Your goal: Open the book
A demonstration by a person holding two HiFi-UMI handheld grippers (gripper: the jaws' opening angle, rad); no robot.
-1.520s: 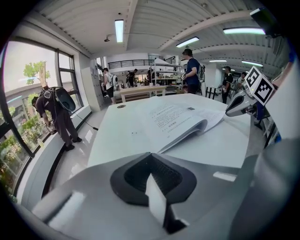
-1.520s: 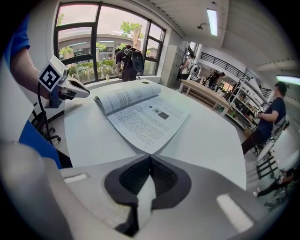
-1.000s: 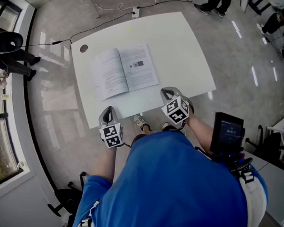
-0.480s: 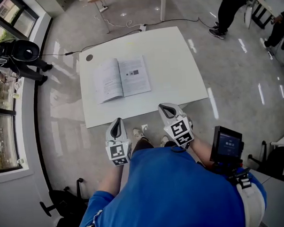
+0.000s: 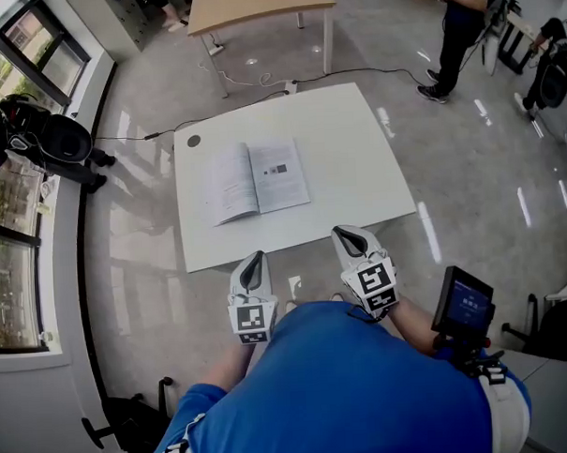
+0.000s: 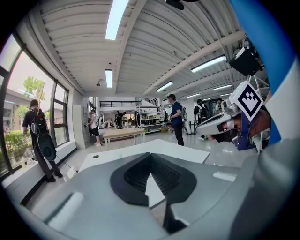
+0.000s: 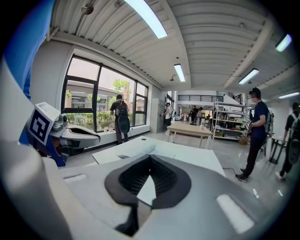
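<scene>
The book (image 5: pixel 258 180) lies open and flat on the white table (image 5: pixel 355 143), left of its middle, with printed pages up. Both grippers hang in the air short of the table's near edge, close to the person's blue shirt. My left gripper (image 5: pixel 254 260) is shut with nothing in it; in its own view the jaws (image 6: pixel 150 157) meet over the table's edge. My right gripper (image 5: pixel 348 233) is also shut and empty, and its own view (image 7: pixel 150 159) looks level across the table, where the book (image 7: pixel 133 151) shows as a low hump.
A small round grommet (image 5: pixel 193 140) sits at the table's far left corner. A wooden table (image 5: pixel 255 6) stands behind, with cables (image 5: pixel 352 74) on the floor. People stand at the back right (image 5: pixel 462 16) and by the window (image 5: pixel 45 137). A screen (image 5: pixel 465 302) hangs at the person's right.
Both grippers have risen and drawn back from the table's near edge toward the person's body. The book lies open as before.
</scene>
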